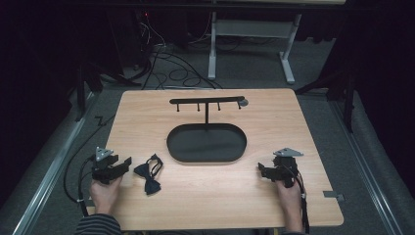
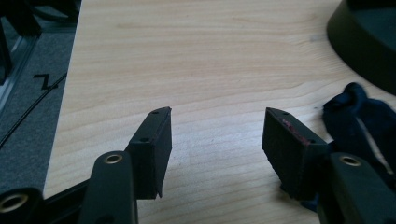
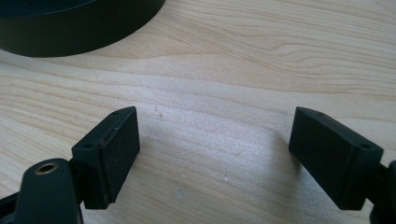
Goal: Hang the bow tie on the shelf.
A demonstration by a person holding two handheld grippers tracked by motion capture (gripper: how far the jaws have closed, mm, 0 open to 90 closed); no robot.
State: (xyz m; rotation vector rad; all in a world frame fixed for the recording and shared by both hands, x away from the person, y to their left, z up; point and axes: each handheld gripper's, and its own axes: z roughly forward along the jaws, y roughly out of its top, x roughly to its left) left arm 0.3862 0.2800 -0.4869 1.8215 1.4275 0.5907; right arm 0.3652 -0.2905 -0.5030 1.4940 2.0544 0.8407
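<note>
Left tool beside the bow tie, both tools empty

The dark bow tie (image 1: pixel 148 174) lies on the table (image 1: pixel 220 205) just right of the left tool (image 1: pixel 128 162); left and right tool (image 1: pixel 260 169) gape wide, holding nothing. Risk: pinching only a loose strap lets the tie dangle or slip.

Dark navy fabric bow tie (image 1: pixel 148 175), matte black oval metal tray with hook rack (image 1: pixel 206 143), pale wood-grain tabletop (image 1: pixel 274 122), grey carpet floor (image 1: pixel 254 68), striped sleeve (image 1: pixel 98 226).
</note>
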